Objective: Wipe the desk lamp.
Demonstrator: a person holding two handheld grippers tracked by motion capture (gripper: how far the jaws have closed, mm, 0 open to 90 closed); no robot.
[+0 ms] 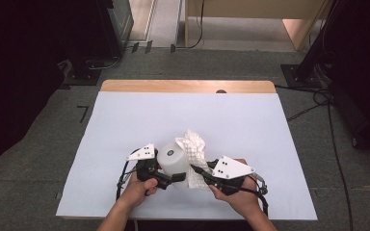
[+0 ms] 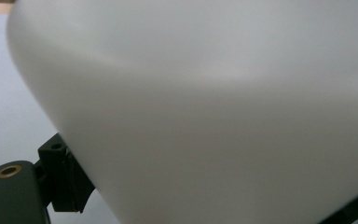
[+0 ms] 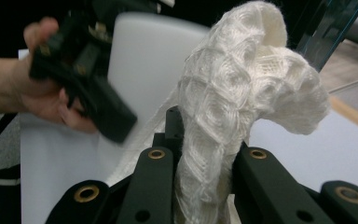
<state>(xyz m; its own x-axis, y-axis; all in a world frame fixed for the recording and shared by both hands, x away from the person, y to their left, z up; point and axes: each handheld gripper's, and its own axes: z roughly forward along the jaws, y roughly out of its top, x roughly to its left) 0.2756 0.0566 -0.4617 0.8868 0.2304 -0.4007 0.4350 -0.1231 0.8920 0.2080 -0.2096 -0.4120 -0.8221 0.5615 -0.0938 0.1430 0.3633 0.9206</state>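
A: Item one: white plastic container [image 1: 172, 161], near the front middle of the worktop [image 1: 125, 115]; no label or writing legible. The left tool [image 1: 179, 177] clamps its body.

B: Item two: white knitted cloth [image 3: 233, 107], just right of the container. The right tool [image 3: 200, 186] pinches it, jaws pressed together, hand held level.

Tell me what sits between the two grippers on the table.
In the high view, a white jar and a white cloth lie between the left gripper and right gripper.
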